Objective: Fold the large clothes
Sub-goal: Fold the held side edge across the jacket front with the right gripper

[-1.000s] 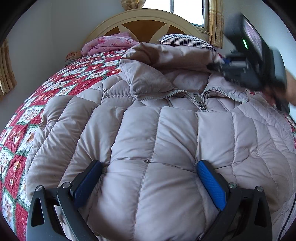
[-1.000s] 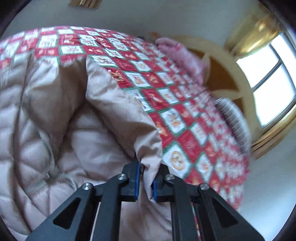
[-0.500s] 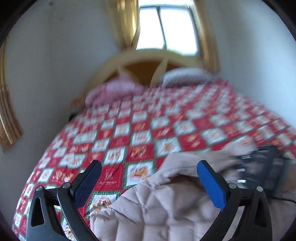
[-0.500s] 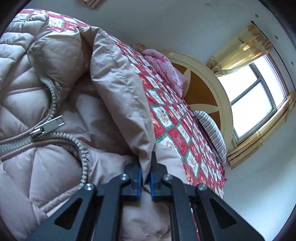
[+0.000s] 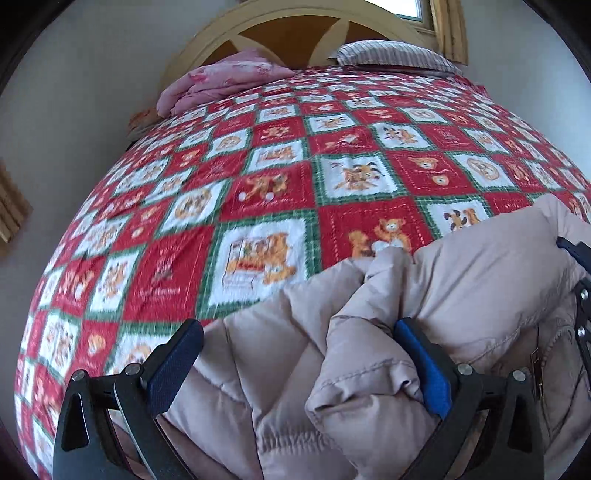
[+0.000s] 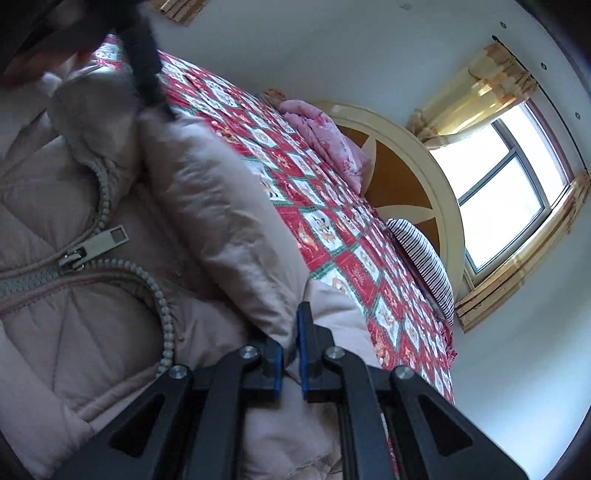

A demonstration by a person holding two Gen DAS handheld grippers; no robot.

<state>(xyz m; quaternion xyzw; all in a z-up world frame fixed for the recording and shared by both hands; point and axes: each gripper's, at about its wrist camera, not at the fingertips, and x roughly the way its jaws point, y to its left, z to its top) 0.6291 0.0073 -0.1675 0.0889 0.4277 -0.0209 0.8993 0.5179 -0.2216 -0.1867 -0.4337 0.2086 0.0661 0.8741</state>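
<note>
A large beige quilted down jacket [image 5: 461,288] lies on the bed, its zipper [image 6: 92,243] partly open at the collar. My left gripper [image 5: 299,365] is open, its fingers straddling a bunched fold of the jacket's edge at the bottom of the left wrist view. My right gripper [image 6: 290,354] is shut on a fold of the jacket's hood or collar edge [image 6: 221,221]. The right gripper's black frame shows at the right edge of the left wrist view [image 5: 580,295]. The left gripper shows blurred at the top left of the right wrist view [image 6: 144,62].
A red, white and green patchwork quilt [image 5: 280,184] covers the bed. A pink folded blanket [image 5: 225,81] and a striped pillow [image 5: 395,55] lie by the arched wooden headboard [image 5: 280,33]. A window [image 6: 498,184] with yellow curtains is behind it.
My left gripper has come off the jacket's body and moved up to its top edge, still open. My right gripper keeps its hold on the fold and has drawn it over.
</note>
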